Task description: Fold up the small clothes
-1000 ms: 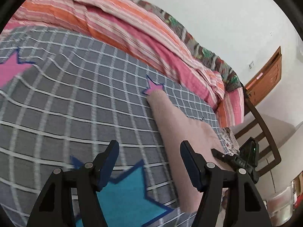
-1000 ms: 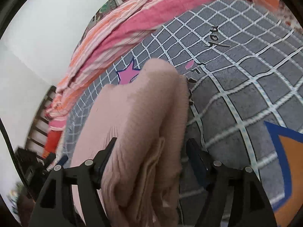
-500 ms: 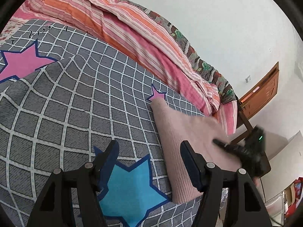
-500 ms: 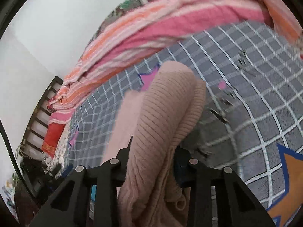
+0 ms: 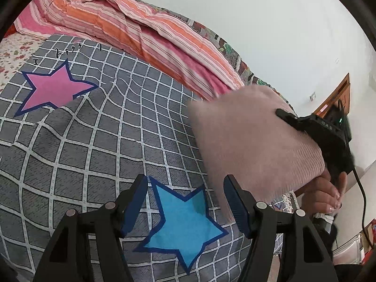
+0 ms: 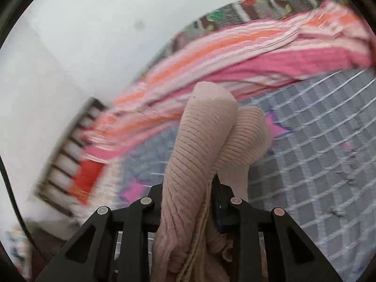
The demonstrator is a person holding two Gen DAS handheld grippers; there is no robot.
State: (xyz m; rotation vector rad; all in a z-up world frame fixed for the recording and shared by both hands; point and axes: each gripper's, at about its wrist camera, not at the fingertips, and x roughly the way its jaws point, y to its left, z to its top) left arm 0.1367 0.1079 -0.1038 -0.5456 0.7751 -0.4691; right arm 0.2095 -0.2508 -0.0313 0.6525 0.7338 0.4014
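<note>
The soft, light, floppy pink ribbed knit garment [image 6: 202,164] hangs above the grey checked bed cover [image 5: 94,141], pinched by the right hand-held gripper [image 6: 188,202], at two o'clock from the open, empty left hand-held gripper [image 5: 185,202]; best held by its thick folded edge.

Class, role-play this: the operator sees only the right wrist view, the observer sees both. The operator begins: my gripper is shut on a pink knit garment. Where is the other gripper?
Observer: The left gripper is open and holds nothing, above a blue star on the checked bedspread.
Operator: Is the garment lying on the bed?
Observer: The pink garment looks lifted, held at one end by the right gripper.
Operator: Who holds that gripper?
Observer: A bare hand grips its handle.
</note>
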